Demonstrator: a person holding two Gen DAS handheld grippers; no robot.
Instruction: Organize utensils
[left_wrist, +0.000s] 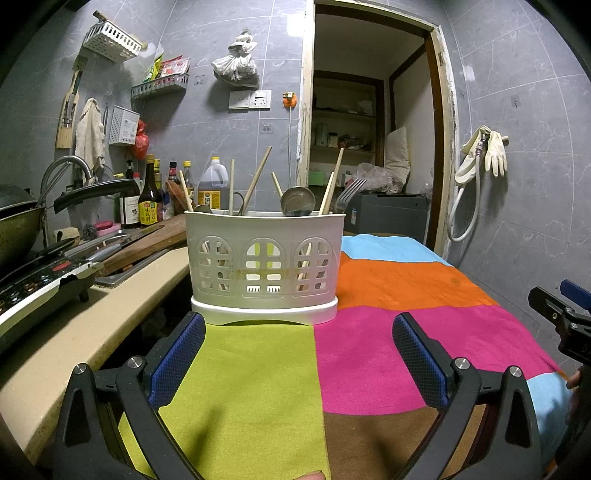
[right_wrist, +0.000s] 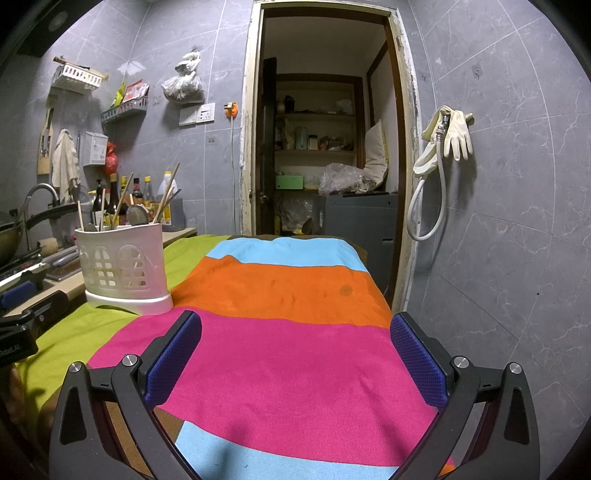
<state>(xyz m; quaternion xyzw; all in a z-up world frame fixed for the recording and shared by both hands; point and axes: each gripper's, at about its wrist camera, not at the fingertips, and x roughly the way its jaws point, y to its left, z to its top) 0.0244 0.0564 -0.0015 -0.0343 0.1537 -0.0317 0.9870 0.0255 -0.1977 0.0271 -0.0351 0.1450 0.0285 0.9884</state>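
A white plastic utensil holder (left_wrist: 264, 266) stands on a striped cloth, straight ahead of my left gripper (left_wrist: 297, 328). It holds several wooden chopsticks (left_wrist: 258, 179), a metal ladle (left_wrist: 297, 201) and a fork (left_wrist: 349, 192). My left gripper is open and empty, a short way in front of the holder's base. In the right wrist view the holder (right_wrist: 123, 266) stands at the left. My right gripper (right_wrist: 295, 328) is open and empty above the pink stripe. The right gripper also shows at the left wrist view's right edge (left_wrist: 565, 314).
The multicoloured striped cloth (left_wrist: 388, 280) covers the table. A beige counter (left_wrist: 122, 295) at the left carries a stove, a wok (left_wrist: 18, 221), a cutting board with knives and sauce bottles (left_wrist: 149, 199). A doorway and a grey bin (right_wrist: 354, 218) lie behind.
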